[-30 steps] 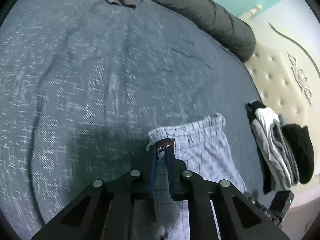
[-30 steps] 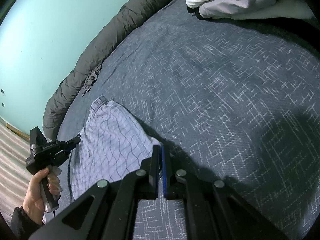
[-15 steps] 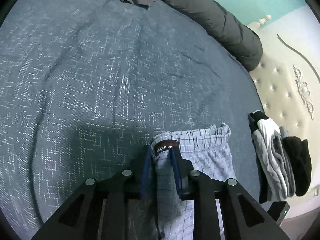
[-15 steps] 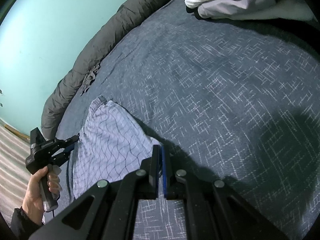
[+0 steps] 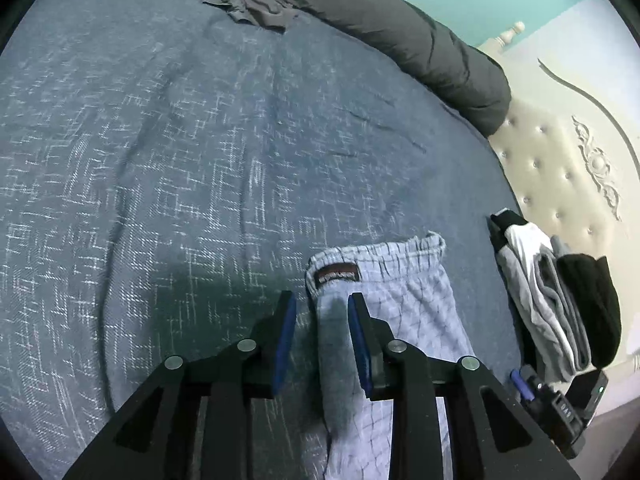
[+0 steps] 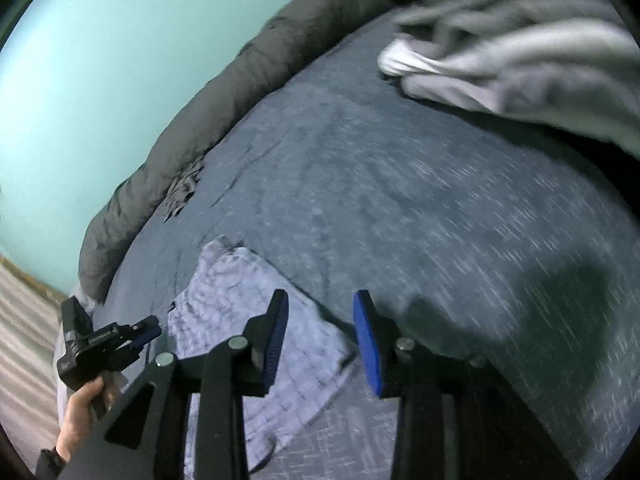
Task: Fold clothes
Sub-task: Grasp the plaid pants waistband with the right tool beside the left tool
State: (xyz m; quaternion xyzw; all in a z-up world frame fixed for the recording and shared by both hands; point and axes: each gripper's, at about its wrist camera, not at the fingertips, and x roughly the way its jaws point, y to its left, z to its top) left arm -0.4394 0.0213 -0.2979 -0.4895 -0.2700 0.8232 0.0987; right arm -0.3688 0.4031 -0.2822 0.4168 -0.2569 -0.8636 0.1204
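left gripper (image 5: 320, 336) jaws spread wide, a raised fold of the plaid shorts (image 5: 404, 280) between the pads, not clamped. right gripper (image 6: 320, 340) jaws wide apart, holding nothing, over the shorts' edge. shorts lie flat on blue bedspread (image 5: 180, 140), beside folded clothes stack (image 5: 560, 304).

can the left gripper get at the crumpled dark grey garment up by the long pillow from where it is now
Probably yes. The left gripper is open over the plaid shorts, and only bare blue bedspread lies between it and the grey garment. It is far across the bed, so a long reach.
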